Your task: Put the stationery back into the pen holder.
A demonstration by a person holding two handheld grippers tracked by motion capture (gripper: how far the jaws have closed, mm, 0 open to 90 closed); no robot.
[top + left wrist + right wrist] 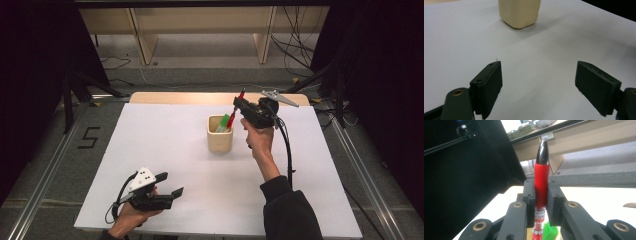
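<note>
A cream cup stands near the middle of the white table; a green marker leans inside it. My right gripper hangs above the cup's right rim, shut on a red pen whose lower end points down toward the cup. In the right gripper view the red pen rises between the pads with its black tip up, my right gripper clamps its barrel, and the green marker shows below. My left gripper rests open near the front left. In the left gripper view my left gripper holds nothing and faces the cup.
Wooden shelving stands on the floor behind the table, with cables beside it. Metal rails run along both sides of the table. A "5" mark lies on the floor at the left.
</note>
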